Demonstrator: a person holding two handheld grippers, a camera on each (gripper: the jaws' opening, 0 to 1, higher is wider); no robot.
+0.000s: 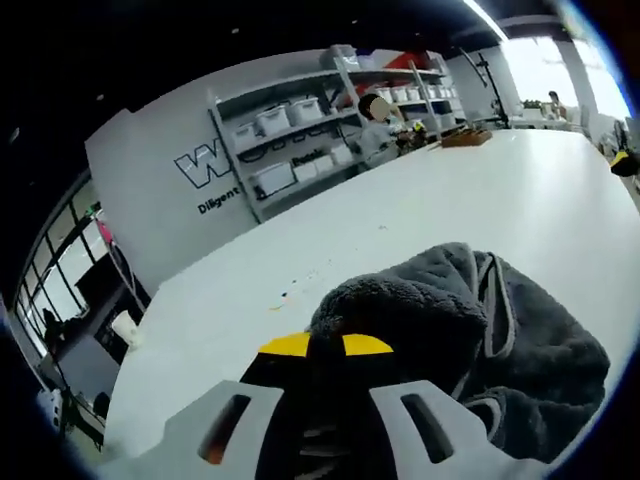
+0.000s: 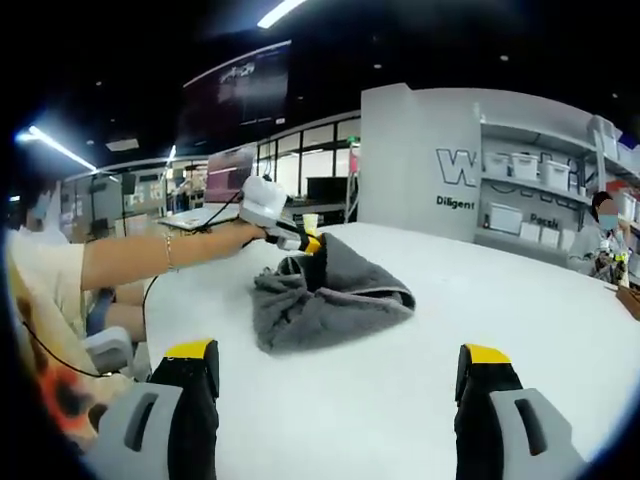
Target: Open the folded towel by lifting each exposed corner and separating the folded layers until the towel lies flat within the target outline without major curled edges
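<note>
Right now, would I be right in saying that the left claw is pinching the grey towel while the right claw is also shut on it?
Not quite. The left claw does pinch the grey towel, but the right claw stands open above the white table, apart from the towel, as the right gripper view shows.

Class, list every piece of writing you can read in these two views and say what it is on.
"W": large letter, cut off by shelves, on the grey wall.
"Diligent": small print under it on that wall.
Labels on the shelf bins: too blurred to read.
Nothing is written on the towel or table.
</note>
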